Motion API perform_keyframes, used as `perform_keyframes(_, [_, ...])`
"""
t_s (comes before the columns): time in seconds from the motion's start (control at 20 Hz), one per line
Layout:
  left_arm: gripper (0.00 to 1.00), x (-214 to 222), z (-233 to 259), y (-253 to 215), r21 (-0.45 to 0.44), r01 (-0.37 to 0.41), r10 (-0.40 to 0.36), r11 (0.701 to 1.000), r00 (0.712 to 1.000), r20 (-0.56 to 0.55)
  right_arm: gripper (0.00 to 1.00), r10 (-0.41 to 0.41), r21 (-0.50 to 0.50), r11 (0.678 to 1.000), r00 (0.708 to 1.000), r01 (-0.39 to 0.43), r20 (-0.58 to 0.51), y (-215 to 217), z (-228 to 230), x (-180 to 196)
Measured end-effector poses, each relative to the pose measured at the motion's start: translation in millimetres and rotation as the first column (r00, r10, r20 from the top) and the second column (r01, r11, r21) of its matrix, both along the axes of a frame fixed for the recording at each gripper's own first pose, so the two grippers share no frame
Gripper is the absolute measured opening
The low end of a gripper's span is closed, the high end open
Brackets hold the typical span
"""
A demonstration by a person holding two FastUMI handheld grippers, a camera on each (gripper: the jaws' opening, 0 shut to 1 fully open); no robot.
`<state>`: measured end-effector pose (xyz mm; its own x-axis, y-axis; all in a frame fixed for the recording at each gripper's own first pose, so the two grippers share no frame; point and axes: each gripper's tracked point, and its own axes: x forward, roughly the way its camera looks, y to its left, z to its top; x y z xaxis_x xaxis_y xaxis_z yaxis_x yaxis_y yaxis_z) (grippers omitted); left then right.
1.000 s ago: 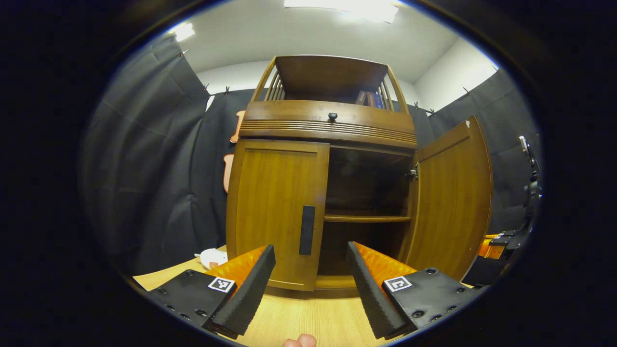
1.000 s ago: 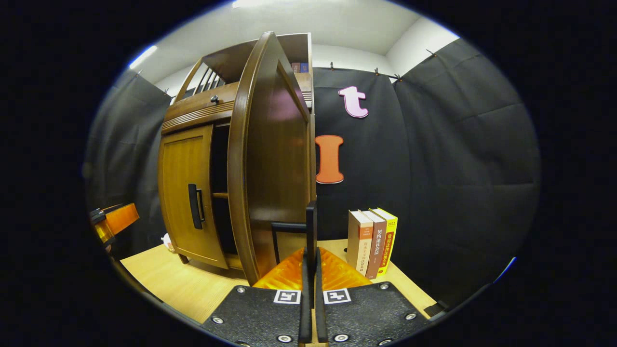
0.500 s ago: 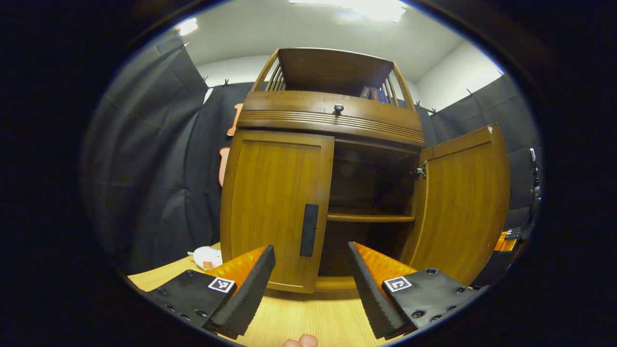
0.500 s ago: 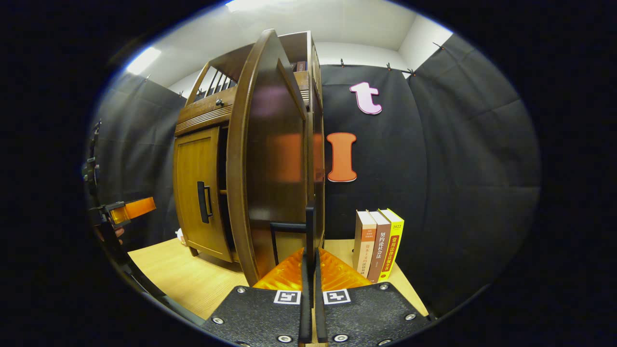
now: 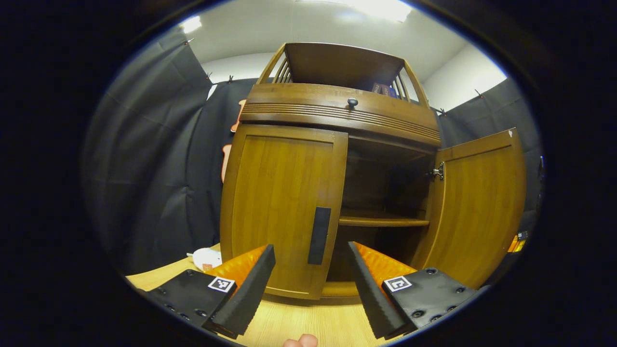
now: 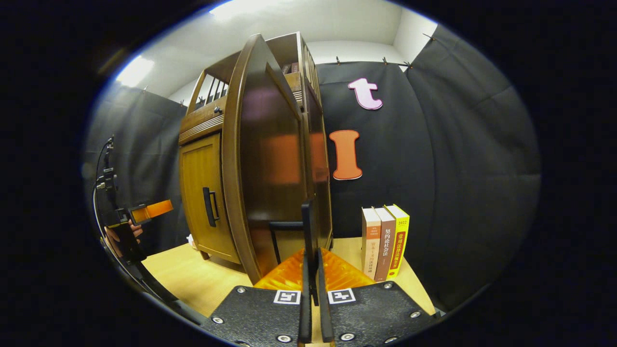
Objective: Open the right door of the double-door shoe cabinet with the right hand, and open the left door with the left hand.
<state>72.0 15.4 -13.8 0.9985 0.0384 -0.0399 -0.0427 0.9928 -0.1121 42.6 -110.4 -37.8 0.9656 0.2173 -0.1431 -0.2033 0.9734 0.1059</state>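
Left gripper: level, just above the table, fingers spread wide, nothing between them, aimed at the shoe cabinet. Left door shut, its dark vertical handle straight ahead in the gap between the fingers, not touched. A fingertip of the holding hand at the bottom edge.

Right door swung wide open, hinge at the cabinet's side; inside, a shelf across a dark interior. Above the doors a drawer front with a round knob, then an open railed top with book spines at the back. On the table left of the cabinet, a small white thing, too small to tell what.

Right gripper: upright, fingers pressed together on the thin dark handle of the right door, pinching it; door edge-on, standing out from the cabinet. Left door flush, handle free. Far left in the right gripper view, the left gripper, held up off the table by a hand, clear of the cabinet. To the right, three books standing upright on the table against the black cloth wall, near the open door, apart from it.
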Motion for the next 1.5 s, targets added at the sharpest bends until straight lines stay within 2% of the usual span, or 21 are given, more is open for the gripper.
perform_keyframes(0.15, [0.97, 15.1, 2.6, -0.3, 0.042, -0.007, 0.007, 0.999, 1.000, 0.009, 0.09, -0.031, 0.015, 0.999, 0.999, 0.031, -0.019, -9.7, -7.7, -14.6])
perform_keyframes(0.2, [0.97, 22.2, 3.0, -0.4, 0.056, -0.006, 0.006, 0.998, 1.000, 0.012, 0.13, -0.051, 0.020, 0.998, 0.999, 0.051, -0.016, -14.0, -5.4, -22.4])
perform_keyframes(0.25, [0.98, 28.6, 2.2, -0.3, 0.062, -0.010, 0.010, 0.998, 1.000, 0.006, 0.10, -0.079, 0.014, 0.997, 0.997, 0.079, -0.010, -20.5, -2.8, -28.4])
perform_keyframes(0.35, [0.98, 41.1, -9.1, -6.6, 0.042, 0.015, -0.013, 0.999, 0.999, -0.035, 0.38, -0.134, 0.003, 0.991, 0.991, 0.134, 0.008, -32.9, 6.1, -39.7])
perform_keyframes(0.55, [0.98, 71.7, -10.1, -7.9, 0.062, 0.021, -0.018, 0.998, 0.999, -0.038, 0.70, -0.213, -0.010, 0.977, 0.976, 0.214, 0.050, -50.5, 28.4, -58.0])
perform_keyframes(0.6, [0.98, 79.5, -10.7, -6.7, 0.074, 0.014, -0.012, 0.997, 0.999, -0.032, 0.64, -0.238, -0.006, 0.971, 0.970, 0.238, 0.048, -54.4, 30.3, -59.3])
perform_keyframes(0.65, [0.98, 86.5, -10.8, -5.3, 0.087, 0.007, -0.004, 0.996, 1.000, -0.027, 0.80, -0.265, -0.003, 0.964, 0.963, 0.266, 0.051, -58.7, 32.5, -59.8])
perform_keyframes(0.75, [0.98, 103.6, -10.3, -4.2, 0.098, 0.007, -0.006, 0.995, 1.000, -0.011, 0.80, -0.314, -0.003, 0.949, 0.946, 0.315, 0.078, -68.9, 41.8, -62.6])
perform_keyframes(0.8, [0.98, 111.3, -12.3, -7.3, 0.096, 0.025, -0.024, 0.995, 1.000, -0.006, 0.89, -0.336, -0.001, 0.941, 0.938, 0.338, 0.083, -73.4, 43.1, -64.0])
perform_keyframes(0.85, [0.98, 119.5, -16.3, -9.6, 0.092, 0.040, -0.039, 0.995, 0.999, -0.007, 0.76, -0.359, 0.003, 0.933, 0.929, 0.360, 0.089, -77.5, 44.4, -66.3])
perform_keyframes(0.9, [0.98, 126.4, -20.6, -10.4, 0.089, 0.048, -0.048, 0.995, 0.999, -0.008, 0.83, -0.381, 0.007, 0.924, 0.919, 0.382, 0.098, -81.8, 47.0, -69.1])
perform_keyframes(0.95, [0.98, 133.4, -23.8, -9.5, 0.090, 0.050, -0.050, 0.995, 0.999, -0.010, 0.83, -0.395, 0.012, 0.918, 0.913, 0.396, 0.101, -83.8, 49.0, -71.4])
perform_keyframes(1.0, [0.98, 138.8, -28.1, -8.0, 0.090, 0.047, -0.046, 0.995, 0.999, -0.013, 0.90, -0.404, 0.018, 0.914, 0.909, 0.405, 0.103, -82.9, 50.7, -74.3])
perform_keyframes(1.05, [0.98, 144.7, -32.9, -7.4, 0.088, 0.047, -0.045, 0.995, 0.999, -0.022, 0.83, -0.412, 0.025, 0.911, 0.905, 0.411, 0.105, -81.9, 51.6, -78.2])
perform_keyframes(1.25, [0.97, 161.1, -44.5, 2.4, 0.105, 0.032, -0.029, 0.994, 0.999, -0.031, 0.83, -0.427, -0.001, 0.903, 0.899, 0.430, 0.096, -85.0, 47.1, -85.9])
perform_keyframes(1.5, [0.97, 169.4, -47.7, 0.2, 0.120, 0.066, -0.063, 0.991, 0.998, -0.024, 0.83, -0.425, -0.001, 0.904, 0.898, 0.428, 0.116, -80.4, 57.1, -81.0])
